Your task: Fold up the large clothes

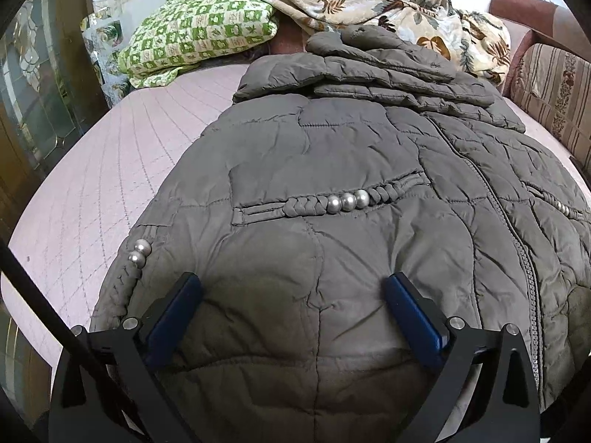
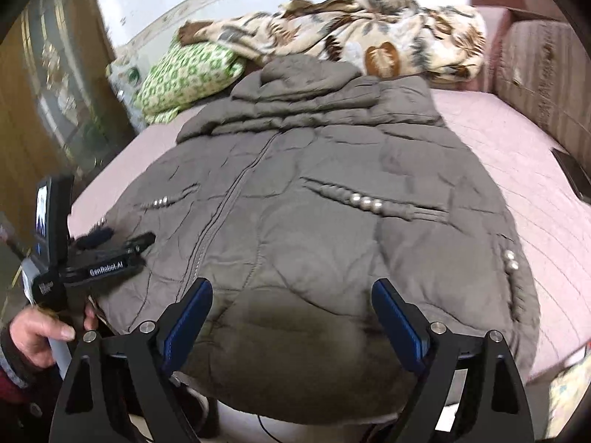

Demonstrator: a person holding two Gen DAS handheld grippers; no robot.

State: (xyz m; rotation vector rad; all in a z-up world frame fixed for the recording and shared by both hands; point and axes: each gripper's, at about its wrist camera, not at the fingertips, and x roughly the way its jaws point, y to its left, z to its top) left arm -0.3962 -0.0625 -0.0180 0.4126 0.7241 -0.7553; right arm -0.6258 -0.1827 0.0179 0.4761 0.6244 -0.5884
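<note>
Below both wide-apart tongs, left (image 1: 291, 288) and right (image 2: 291, 293), grey quilted coat (image 1: 332, 170), ungripped.

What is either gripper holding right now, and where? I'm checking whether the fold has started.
Nothing: the left gripper and right gripper are both open above the grey jacket.

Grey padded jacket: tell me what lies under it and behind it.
The grey padded jacket lies on a pink quilted bedcover. Behind its hood sit a green checked pillow and a leaf-print blanket. Whatever is beneath the jacket's middle is covered.
</note>
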